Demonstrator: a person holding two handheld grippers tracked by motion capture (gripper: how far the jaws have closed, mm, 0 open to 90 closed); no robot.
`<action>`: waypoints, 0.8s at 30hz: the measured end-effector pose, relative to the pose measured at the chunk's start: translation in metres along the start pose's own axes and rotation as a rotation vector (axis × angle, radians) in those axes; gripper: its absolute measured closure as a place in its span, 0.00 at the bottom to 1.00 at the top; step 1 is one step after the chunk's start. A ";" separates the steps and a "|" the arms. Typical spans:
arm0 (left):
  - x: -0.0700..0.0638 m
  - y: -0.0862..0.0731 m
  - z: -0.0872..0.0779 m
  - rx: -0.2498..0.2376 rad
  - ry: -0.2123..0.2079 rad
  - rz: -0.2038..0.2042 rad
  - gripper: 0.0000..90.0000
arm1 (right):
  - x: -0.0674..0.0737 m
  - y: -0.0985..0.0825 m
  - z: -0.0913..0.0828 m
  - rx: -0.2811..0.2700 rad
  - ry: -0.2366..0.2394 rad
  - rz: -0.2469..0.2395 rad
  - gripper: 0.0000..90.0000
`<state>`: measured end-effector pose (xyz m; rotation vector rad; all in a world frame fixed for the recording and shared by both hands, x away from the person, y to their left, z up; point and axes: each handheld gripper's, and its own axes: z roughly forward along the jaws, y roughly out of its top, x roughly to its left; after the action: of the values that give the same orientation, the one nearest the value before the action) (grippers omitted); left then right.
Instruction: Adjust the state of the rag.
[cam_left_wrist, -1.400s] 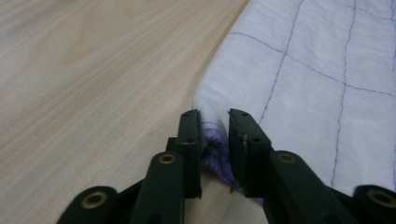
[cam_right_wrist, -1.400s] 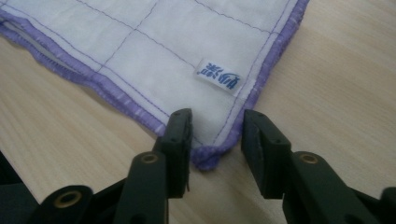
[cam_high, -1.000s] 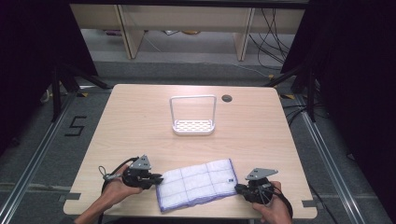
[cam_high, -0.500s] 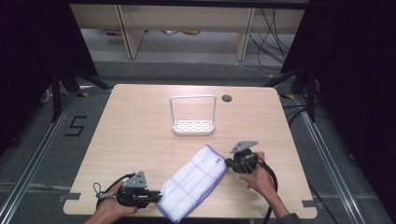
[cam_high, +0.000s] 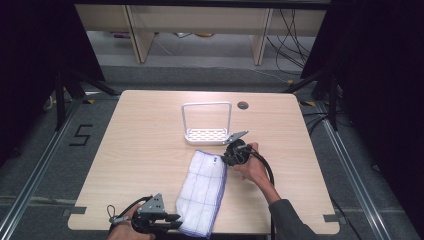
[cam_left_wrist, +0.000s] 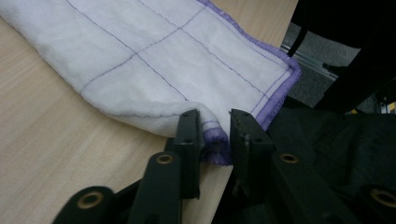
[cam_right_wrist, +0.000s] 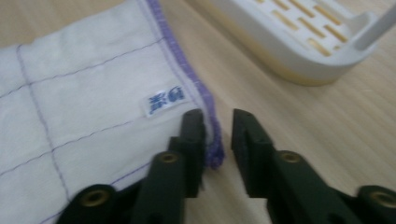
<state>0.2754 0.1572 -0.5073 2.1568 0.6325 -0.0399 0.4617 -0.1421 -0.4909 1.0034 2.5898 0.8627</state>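
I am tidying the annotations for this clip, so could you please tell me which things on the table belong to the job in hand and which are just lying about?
In the job:
- white cloth, folded, purple-edged
- left gripper, jaws just opened at its near corner
- right gripper, jaws just opened at its far corner

Lying about:
- white rack
- table

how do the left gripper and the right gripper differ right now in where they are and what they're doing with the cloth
The left gripper sits at the table's near edge, at the near corner of the white cloth; the right gripper is farther up, at the far corner beside the white rack. The left gripper's jaws have that corner bunched between them; the right gripper's corner lies flat by one jaw. Shared: both have just been opening, with gaps showing.
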 end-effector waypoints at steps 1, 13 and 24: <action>0.000 0.002 -0.001 -0.028 0.005 -0.013 0.67 | -0.003 0.000 -0.003 -0.006 0.003 0.005 0.71; 0.063 0.053 -0.011 -0.123 0.191 -0.066 0.41 | -0.010 -0.016 -0.038 -0.095 -0.033 0.163 0.50; 0.124 0.095 0.034 -0.095 0.276 -0.113 0.41 | -0.006 -0.015 -0.028 -0.091 -0.038 0.195 0.43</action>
<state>0.4329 0.1367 -0.4890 2.0498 0.8966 0.2258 0.4467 -0.1676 -0.4772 1.2486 2.4263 0.9880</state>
